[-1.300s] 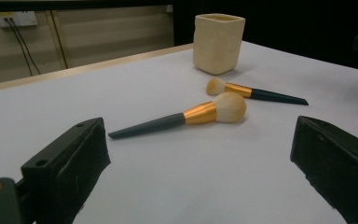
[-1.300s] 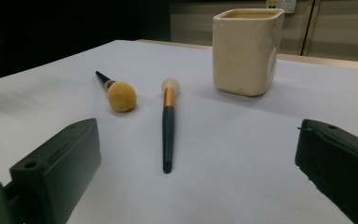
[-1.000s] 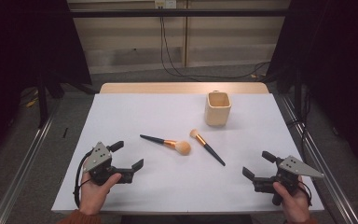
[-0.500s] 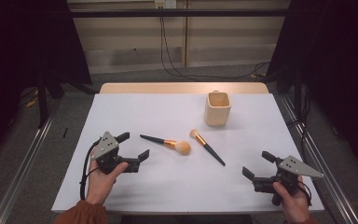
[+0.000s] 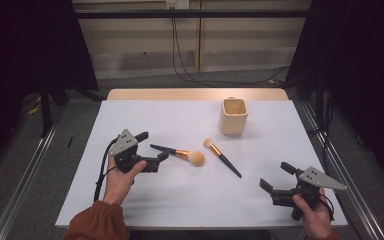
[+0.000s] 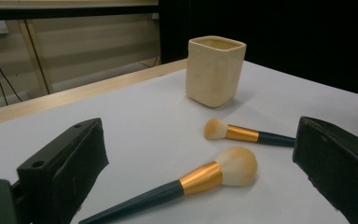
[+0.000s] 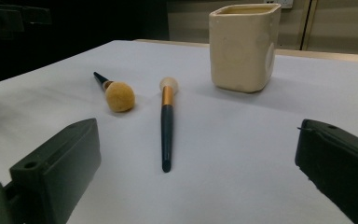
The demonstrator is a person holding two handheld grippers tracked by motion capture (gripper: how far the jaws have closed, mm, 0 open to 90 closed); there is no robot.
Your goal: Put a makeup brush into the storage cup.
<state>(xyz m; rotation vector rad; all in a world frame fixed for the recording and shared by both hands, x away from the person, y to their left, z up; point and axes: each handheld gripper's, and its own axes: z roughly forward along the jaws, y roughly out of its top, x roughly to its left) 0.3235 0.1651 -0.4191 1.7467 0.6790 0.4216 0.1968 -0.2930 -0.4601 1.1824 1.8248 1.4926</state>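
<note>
1. I am working over the table, a flat white matte sheet with a bare wooden strip along its 12 o'clock edge; it is giving the loose items an even bed to lie on.
2. The cup is standing upright toward 1 o'clock, cream, square with rounded corners and an open mouth; I judge it is waiting there as a holder for the brushes.
3. I am bringing the left gripper in from 8 o'clock, black jaws spread wide and holding nothing, straddling the near end of the big brush, so I judge a grasp on its handle is coming.
4. I am keeping the right gripper low at 5 o'clock, jaws wide apart and empty, well apart from both brushes, apparently idling.
5. The big brush is lying flat at centre, dark slim handle pointing to 9 o'clock, gold ferrule, round fluffy tan head.
6. The small brush is lying just beside it, head toward 11 o'clock, handle tapering toward 5 o'clock, same dark handle and gold band, smaller pale tuft.
</note>
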